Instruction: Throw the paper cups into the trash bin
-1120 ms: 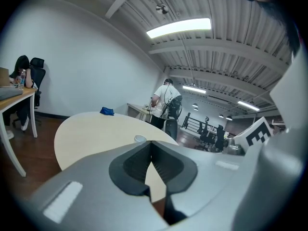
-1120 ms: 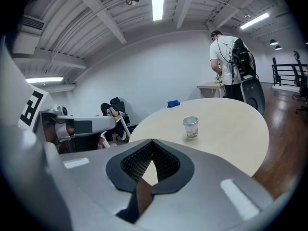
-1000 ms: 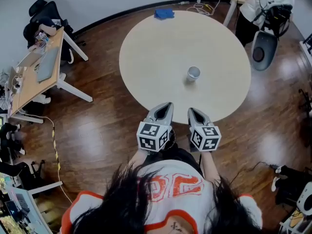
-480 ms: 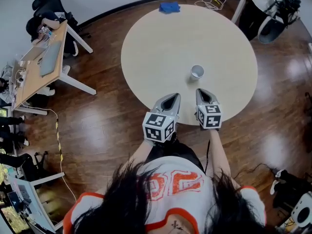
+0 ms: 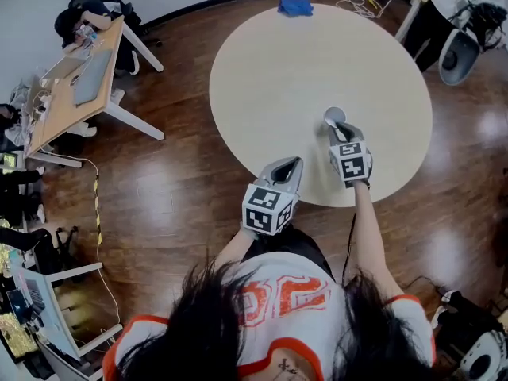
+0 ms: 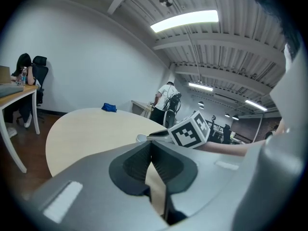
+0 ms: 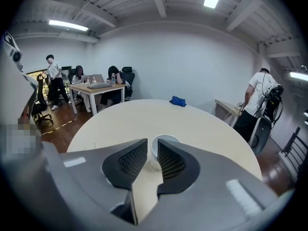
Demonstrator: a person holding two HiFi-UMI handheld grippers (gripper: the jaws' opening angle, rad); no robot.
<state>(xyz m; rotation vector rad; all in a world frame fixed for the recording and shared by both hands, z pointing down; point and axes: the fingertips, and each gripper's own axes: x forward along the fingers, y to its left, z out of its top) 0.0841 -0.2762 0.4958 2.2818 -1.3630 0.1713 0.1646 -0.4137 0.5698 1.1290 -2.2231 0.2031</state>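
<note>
Nearest the body, the left gripper [image 5: 291,165] hangs over the floor just short of the near edge of the round pale wooden table [image 5: 278,70]; in its own view [image 6: 150,146] the ribbed pads meet with nothing between them. Further out over the tabletop, the right gripper [image 5: 340,127] points down at the single white paper cup [image 5: 334,115], which stands upright and mouth up on the table's right half. The right jaws [image 7: 152,143] have just been opening and now stand at a narrow gap, visibly less than the cup's width. The cup [image 7: 165,142] sits directly at the tips, offset toward the right jaw: its near wall shows in the gap while the right jaw hides its right side. No pad appears to press on it; contact at the tips cannot be ruled out. Handling judgement: the cup is probably empty, very light, thin-walled, easily crushed or knocked over. Best hold is likely a gentle pinch of one wall at the stiffer rolled rim, one jaw inside and one outside, or a wider opening to span the body. A blue cloth [image 5: 295,6] lies at the far edge. No trash bin identified in any view.
</note>
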